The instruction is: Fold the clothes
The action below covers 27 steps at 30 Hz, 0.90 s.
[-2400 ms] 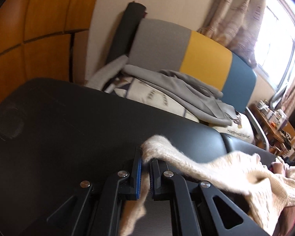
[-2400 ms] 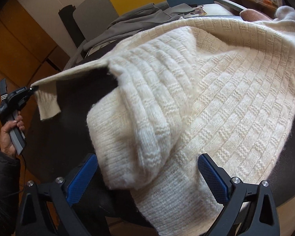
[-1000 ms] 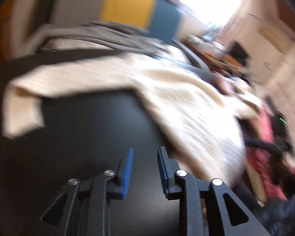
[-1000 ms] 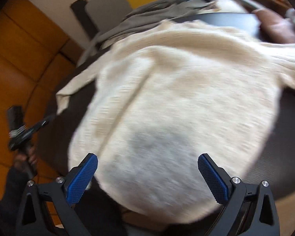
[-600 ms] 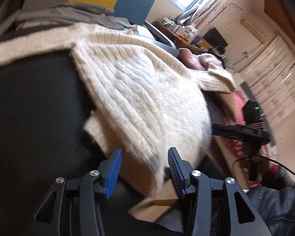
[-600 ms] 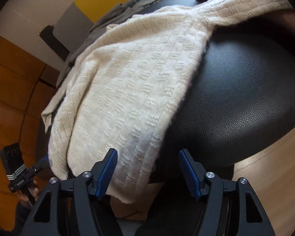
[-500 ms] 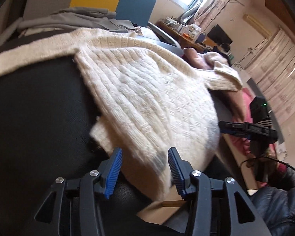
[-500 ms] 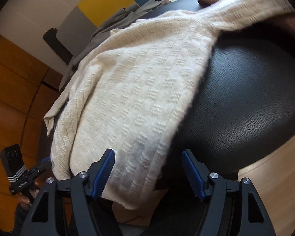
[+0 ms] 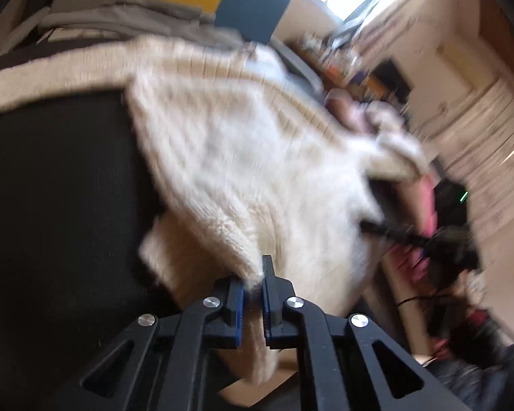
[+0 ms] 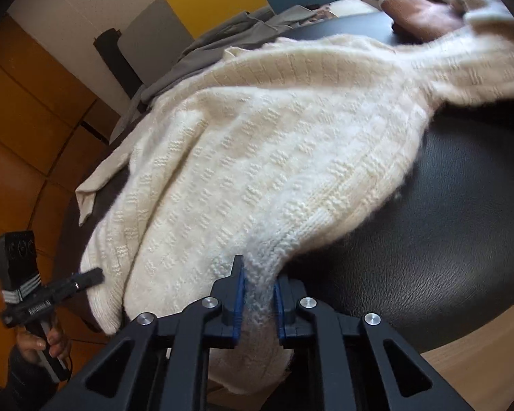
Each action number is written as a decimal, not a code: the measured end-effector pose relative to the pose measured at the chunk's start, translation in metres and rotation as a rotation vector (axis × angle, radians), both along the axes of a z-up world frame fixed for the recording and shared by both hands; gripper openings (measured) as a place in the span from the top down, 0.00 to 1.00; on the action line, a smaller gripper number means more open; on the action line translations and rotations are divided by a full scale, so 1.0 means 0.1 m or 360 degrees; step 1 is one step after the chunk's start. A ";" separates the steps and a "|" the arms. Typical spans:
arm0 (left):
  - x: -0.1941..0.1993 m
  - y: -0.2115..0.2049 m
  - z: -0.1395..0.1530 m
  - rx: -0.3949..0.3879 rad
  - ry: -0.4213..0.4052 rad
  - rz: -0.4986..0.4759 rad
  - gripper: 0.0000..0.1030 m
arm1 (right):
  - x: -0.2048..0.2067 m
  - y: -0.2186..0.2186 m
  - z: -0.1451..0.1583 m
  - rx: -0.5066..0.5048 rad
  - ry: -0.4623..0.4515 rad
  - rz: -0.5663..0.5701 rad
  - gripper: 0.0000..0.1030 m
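Right wrist view: a cream knit sweater [image 10: 274, 157] lies spread over a black padded leather surface [image 10: 462, 239], filling the frame from 9 to 2 o'clock, one sleeve running off toward 2 o'clock and the other trailing toward 9 o'clock. A second ago both grippers hung wide apart above the hem with nothing between them; now each has a piece of it. The right gripper [image 10: 258, 303] has its jaws closing, with a bunched fold of the hem's near corner pinched between its blue pads [image 10: 238, 303]. In the blurred left wrist view, the left gripper [image 9: 253, 299] has its fingers pressed almost together on a thin edge of the sweater [image 9: 243, 178] at 6 o'clock. I judge that both bottom corners are now secured, so the hem can be lifted and carried toward the neckline for the first fold; the grasping step looks done and the folding itself not yet begun.

Beyond the surface, at 12 o'clock, stands a chair back in grey, yellow and teal panels [image 10: 216, 0], with grey clothing [image 10: 222, 44] heaped before it. Orange wood panelling [image 10: 24, 109] covers the wall at 9 o'clock. A pinkish garment [image 10: 418, 13] sits at 1 o'clock. At 8 o'clock a hand [image 10: 41, 339] holds the other gripper's handle.
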State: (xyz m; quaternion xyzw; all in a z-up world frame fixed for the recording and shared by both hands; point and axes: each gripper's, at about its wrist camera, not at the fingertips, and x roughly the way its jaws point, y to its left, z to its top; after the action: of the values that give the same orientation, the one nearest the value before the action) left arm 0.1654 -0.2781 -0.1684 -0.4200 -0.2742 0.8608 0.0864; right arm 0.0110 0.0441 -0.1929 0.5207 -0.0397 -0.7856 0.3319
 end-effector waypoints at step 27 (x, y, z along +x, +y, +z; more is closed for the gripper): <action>-0.32 -0.92 0.27 -0.0427 -0.0094 0.0423 0.82 | -0.88 -0.26 0.50 0.0123 0.0198 -0.0035 0.81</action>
State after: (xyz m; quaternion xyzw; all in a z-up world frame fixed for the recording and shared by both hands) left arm 0.1339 -0.3702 -0.1410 -0.4130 -0.2124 0.8808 -0.0928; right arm -0.0769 0.0181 -0.1433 0.4828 0.0057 -0.8209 0.3049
